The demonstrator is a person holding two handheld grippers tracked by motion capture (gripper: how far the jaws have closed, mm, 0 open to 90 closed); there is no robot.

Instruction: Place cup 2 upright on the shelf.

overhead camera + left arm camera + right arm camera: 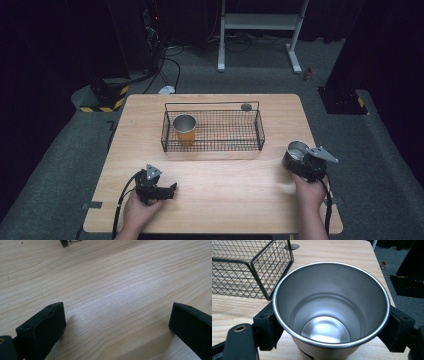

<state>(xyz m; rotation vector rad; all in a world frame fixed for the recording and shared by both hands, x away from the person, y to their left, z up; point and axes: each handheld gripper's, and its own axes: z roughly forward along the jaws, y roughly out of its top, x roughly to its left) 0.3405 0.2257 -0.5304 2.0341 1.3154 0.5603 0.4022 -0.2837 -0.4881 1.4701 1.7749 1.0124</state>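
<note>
The steel cup (331, 312) stands upright between the jaws of the right hand-held gripper (332, 327), which close on its wall from both sides just under the rim, a grip that keeps the mouth level and, as I judge it, suits carrying it to the wire basket (212, 131). In the high view the cup (297, 150) sits at the right edge of the worktop (225, 200), well apart from the basket, where a second cup (184, 128) already stands in the left end. The left hand-held gripper (159, 190) holds nothing, its jaws spread wide over bare wood near the front. Whether the held cup's base touches the worktop is hidden by the cup itself. A small dark disc (246, 106) behind the basket is too small to identify.
</note>
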